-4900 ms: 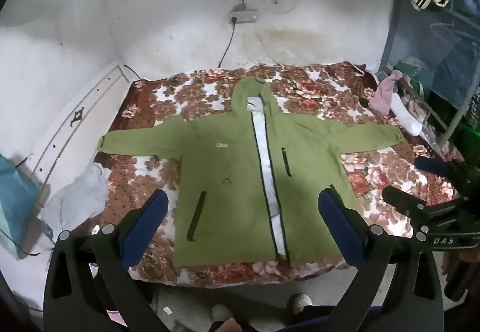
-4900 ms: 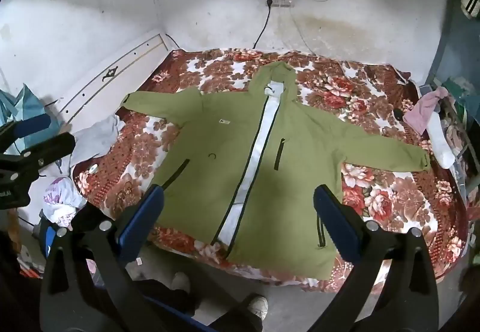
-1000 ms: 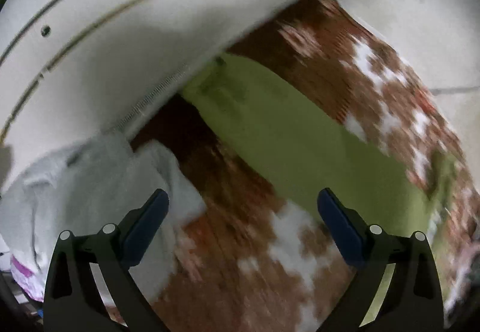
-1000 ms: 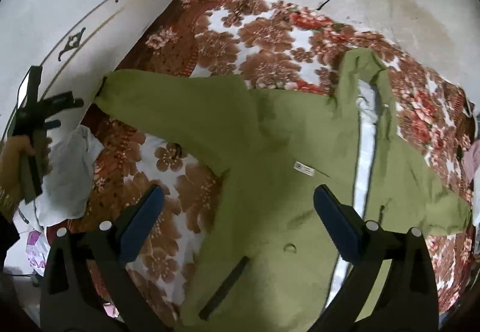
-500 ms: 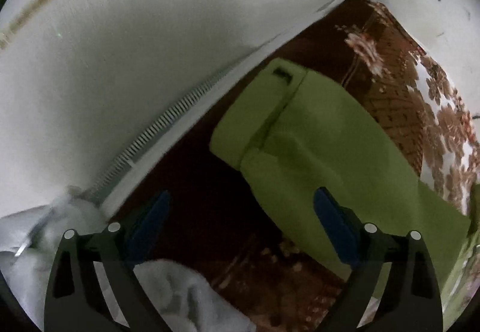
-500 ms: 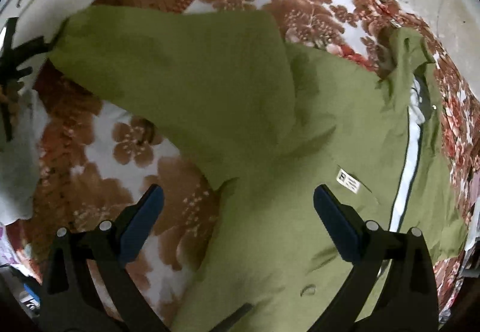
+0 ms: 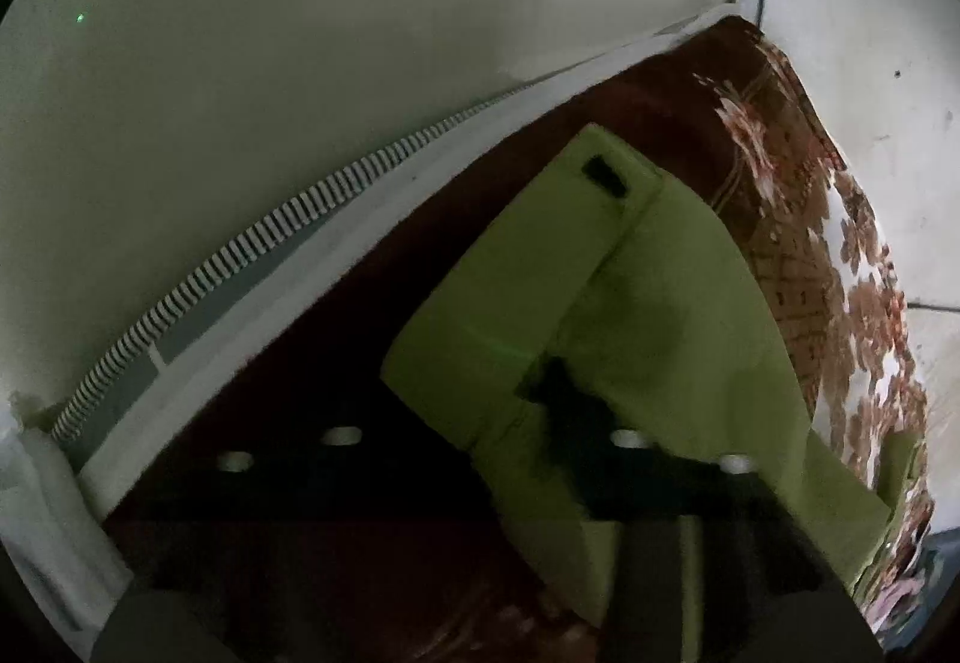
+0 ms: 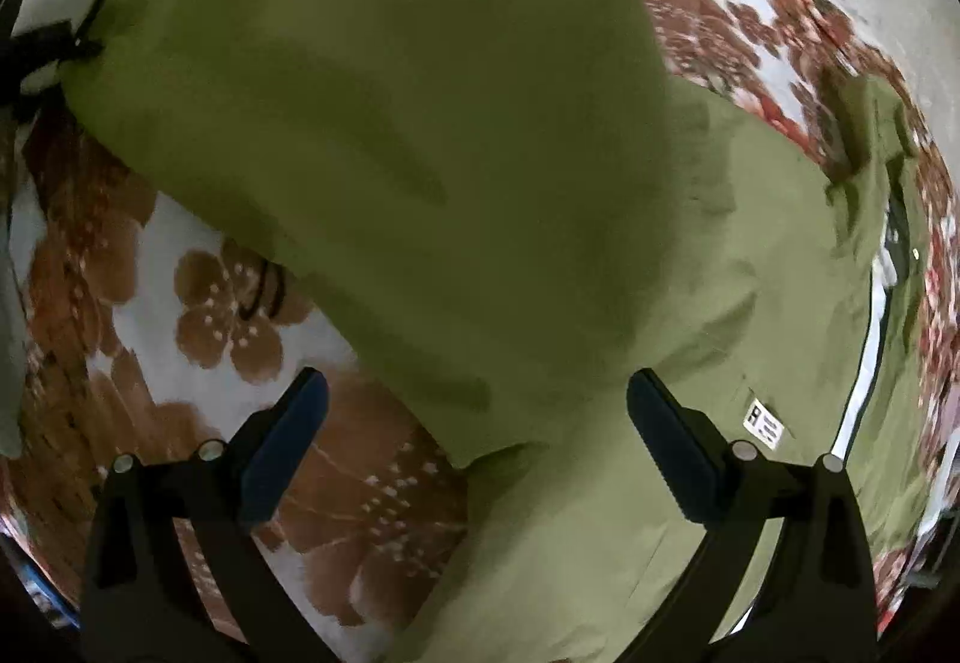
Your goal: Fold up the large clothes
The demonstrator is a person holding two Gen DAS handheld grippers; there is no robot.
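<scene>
A large olive-green jacket (image 8: 480,153) lies flat on a floral bedsheet (image 8: 228,315). In the left wrist view its sleeve (image 7: 660,315) ends in a cuff (image 7: 528,273) near the bed's edge. My left gripper (image 7: 555,393) is low over that sleeve. Its jaws are closing, and the dark fingertips pinch a bunch of the green cloth just behind the cuff. The right wrist view shows this left gripper (image 8: 48,45) at the sleeve's far-left end. My right gripper (image 8: 474,387) hangs open just above where the sleeve meets the body, with cloth below its fingers.
A white ribbed bed rail (image 7: 300,219) and a white panel run close along the sheet's (image 7: 810,219) edge by the cuff. A dark hair tie (image 8: 264,297) lies on the sheet under the sleeve. The jacket's white label (image 8: 763,423) and white zip strip (image 8: 864,363) lie to the right.
Both grippers have dropped close to the jacket. The left one went from wide open over the cuff to nearly closed on the sleeve cloth. The right one stayed open.
</scene>
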